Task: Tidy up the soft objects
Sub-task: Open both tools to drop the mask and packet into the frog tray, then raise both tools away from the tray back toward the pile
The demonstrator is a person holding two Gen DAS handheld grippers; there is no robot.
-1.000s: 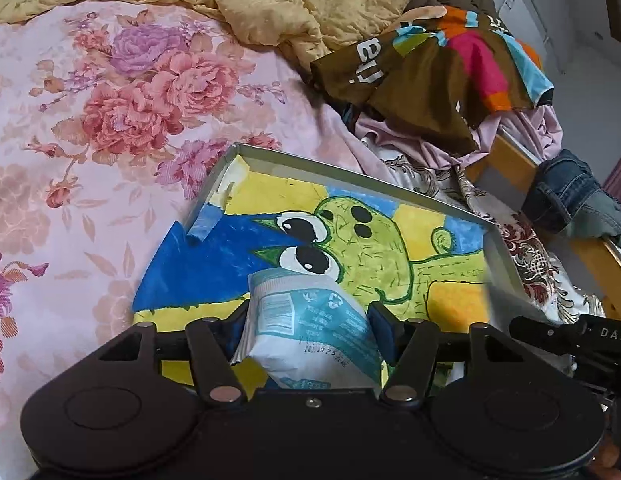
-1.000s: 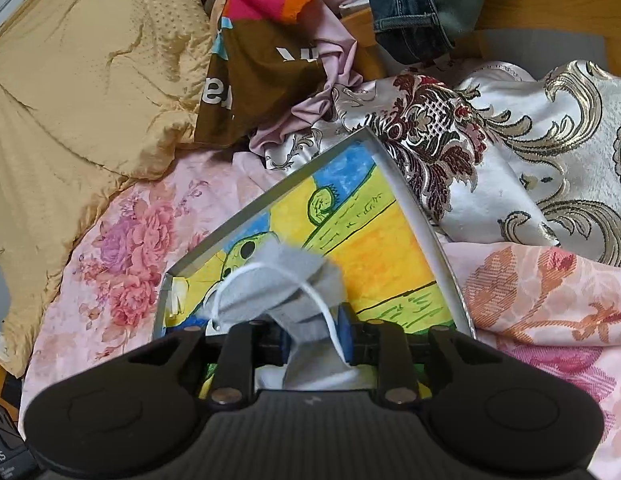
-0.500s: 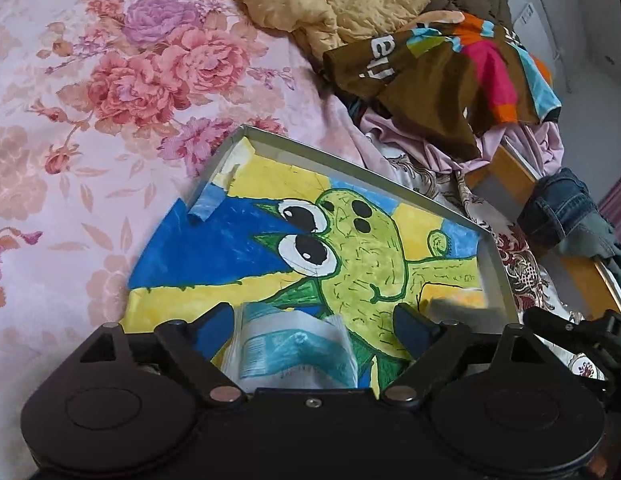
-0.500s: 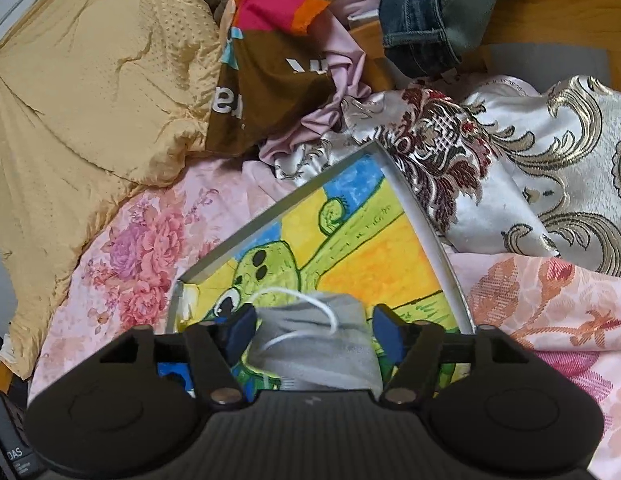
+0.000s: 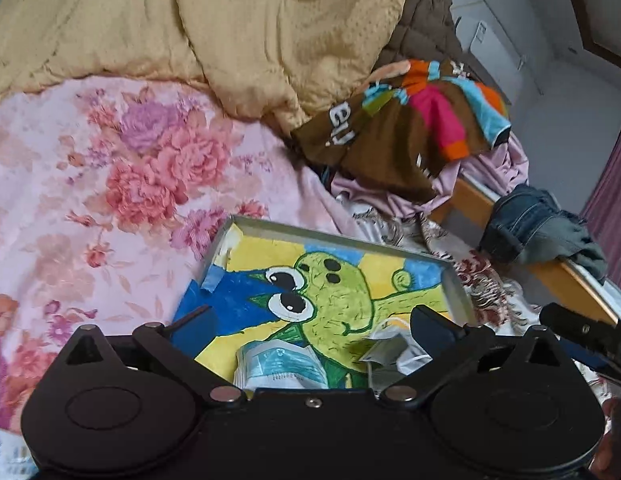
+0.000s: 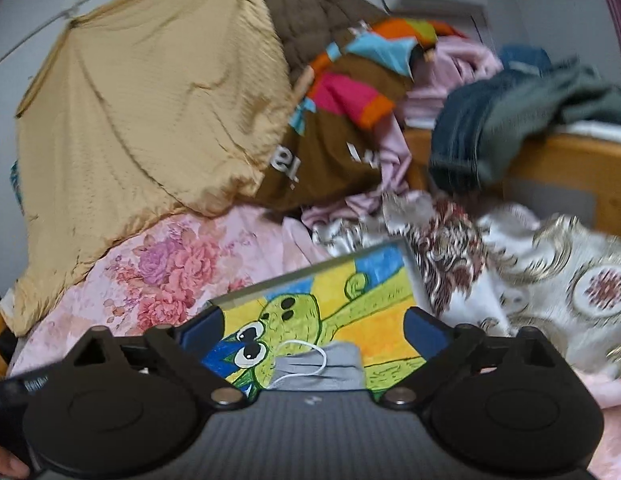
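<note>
Both tongs are letting go at once, so I just want a clean release. My left tongs [image 5: 310, 322] have their jaws opening wide, and the packaged mask [image 5: 280, 364] lies loose between them, low and close to the body, clear of both pads. It sits on the painted floor of the tray [image 5: 334, 236], the one with the green cartoon creature, and that tray rests on the bed's floral sheet [image 5: 110, 184]. On the other side, my right tongs [image 6: 312, 324] are opening too; the grey mask [image 6: 322, 366] with its white ear loop lies flat between the jaws, touching neither. From the left view I see that same grey mask just inside my right-hand pad, close beside the packaged one. To finish this step well, I think the thing to watch is the ear loop: it curls upward and could catch on a pad as I draw away, so I'd pull straight back and up rather than sideways. Both pieces look light and floppy, so any brush would likely drag them over the tray's low rim. Beyond the tongs a heap of clothes [image 5: 410, 136] and a yellow quilt [image 5: 230, 32] wait, well apart from the tray.
</note>
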